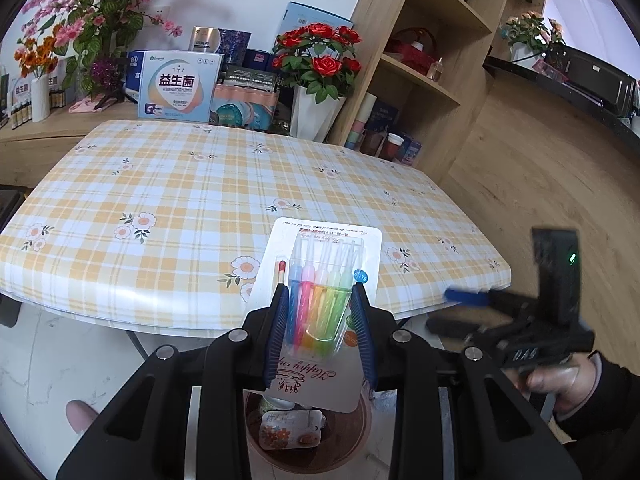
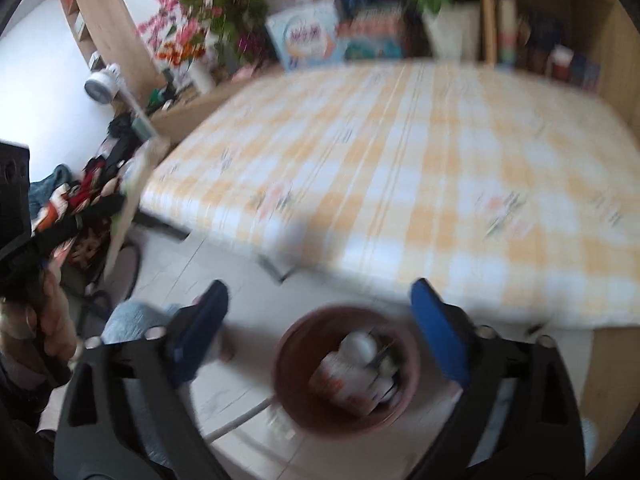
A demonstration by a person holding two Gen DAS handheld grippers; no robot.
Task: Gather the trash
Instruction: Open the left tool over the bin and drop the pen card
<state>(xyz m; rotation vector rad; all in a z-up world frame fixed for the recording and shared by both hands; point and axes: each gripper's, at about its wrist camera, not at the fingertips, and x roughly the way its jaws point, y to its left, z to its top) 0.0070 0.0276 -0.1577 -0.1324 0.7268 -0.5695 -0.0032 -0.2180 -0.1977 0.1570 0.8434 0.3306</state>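
My left gripper (image 1: 320,292) is shut on a pack of coloured birthday candles (image 1: 320,304) on a white card, held above a round brown bin (image 1: 352,436) on the floor. The bin holds a flowered packet (image 1: 290,430) and other litter. In the right wrist view, which is blurred, my right gripper (image 2: 320,304) stands wide open with nothing between its blue fingers (image 2: 438,328), above the same brown bin (image 2: 292,360) with white and orange rubbish inside. The right gripper also shows at the right of the left wrist view (image 1: 460,308), held by a hand.
A table with a yellow checked cloth (image 1: 200,208) lies ahead, its front edge over the bin. Boxes, flower vases (image 1: 316,116) and wooden shelves (image 1: 424,80) stand behind it. A pile of clothes (image 2: 80,200) lies at the left on the pale tiled floor.
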